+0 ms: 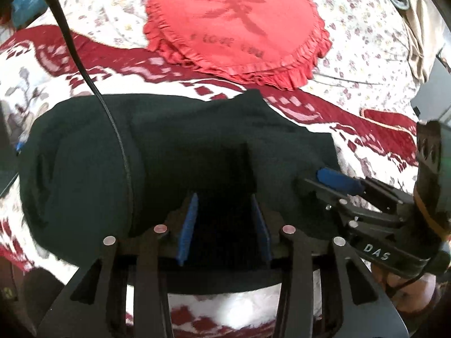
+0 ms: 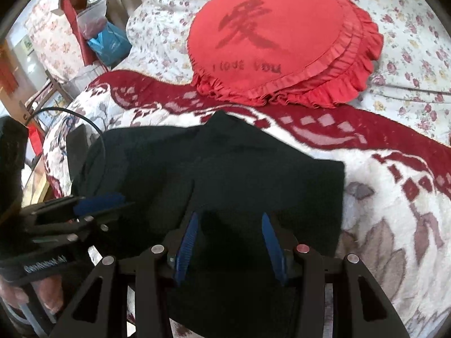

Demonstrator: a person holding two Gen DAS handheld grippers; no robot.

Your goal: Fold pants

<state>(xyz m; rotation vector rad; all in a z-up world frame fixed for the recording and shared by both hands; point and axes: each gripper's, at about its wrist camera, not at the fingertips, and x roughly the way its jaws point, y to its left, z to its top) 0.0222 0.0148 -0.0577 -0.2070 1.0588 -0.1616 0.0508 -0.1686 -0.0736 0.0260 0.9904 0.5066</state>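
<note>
The dark pants [image 1: 157,146] lie folded into a thick bundle on the red-and-white blanket; they also show in the right wrist view [image 2: 225,163]. My left gripper [image 1: 224,225] is open, its blue pads spread over the near edge of the bundle, with cloth between them. My right gripper [image 2: 229,242] is open too, its pads spread over the near right part of the pants. The right gripper shows in the left wrist view [image 1: 324,180] beside the bundle's right end. The left gripper shows in the right wrist view [image 2: 112,200] over the left part.
A red heart-shaped frilled cushion [image 1: 234,28] lies just beyond the pants on a floral sheet [image 2: 408,22]. The blanket [image 2: 394,197] spreads to the right. A black cable [image 1: 84,64] crosses the left of the pants. Bags and clutter [image 2: 98,22] stand past the bed's far left.
</note>
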